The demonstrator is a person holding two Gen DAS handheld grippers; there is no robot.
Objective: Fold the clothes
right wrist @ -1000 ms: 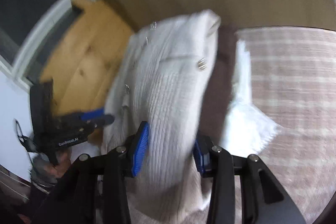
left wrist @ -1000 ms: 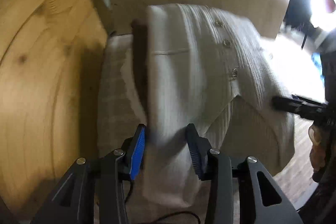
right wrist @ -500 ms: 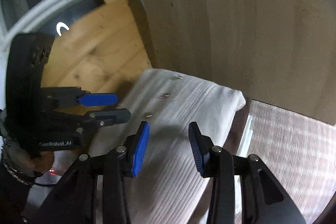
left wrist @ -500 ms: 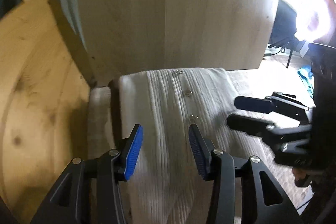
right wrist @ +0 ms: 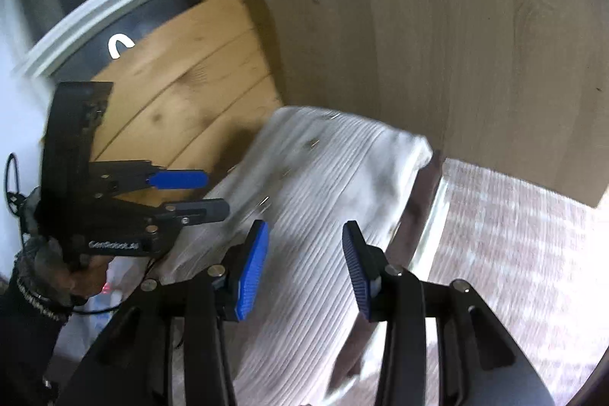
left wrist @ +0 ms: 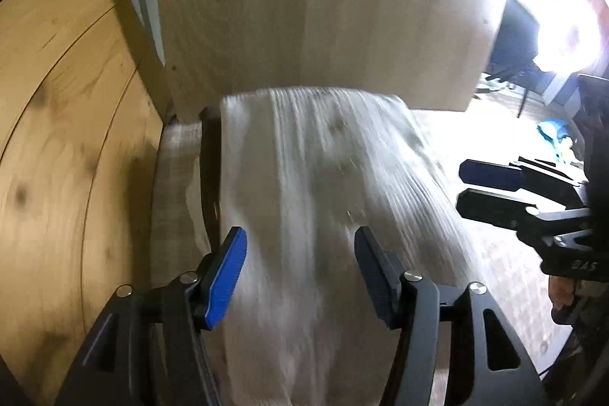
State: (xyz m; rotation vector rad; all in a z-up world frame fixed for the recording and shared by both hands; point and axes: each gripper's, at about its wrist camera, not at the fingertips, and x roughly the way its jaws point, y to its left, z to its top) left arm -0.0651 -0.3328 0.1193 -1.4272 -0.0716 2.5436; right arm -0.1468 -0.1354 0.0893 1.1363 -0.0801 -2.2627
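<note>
A pale wooden panel (left wrist: 323, 6) stands behind a checked cloth surface (right wrist: 514, 234), where the folded white ribbed garment (left wrist: 323, 196) lies, motion-blurred, its buttons barely legible and near end cut off. Left tongs (left wrist: 300, 276) and right tongs (right wrist: 304, 269) hover over it, both spread apart, gripping nothing.

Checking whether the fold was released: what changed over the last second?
Both tools, left tool and right tool, let go of the white ribbed garment, which dropped from lifted to lying flat, folded. Both now stand open above it. The plaid cover stayed put.
</note>
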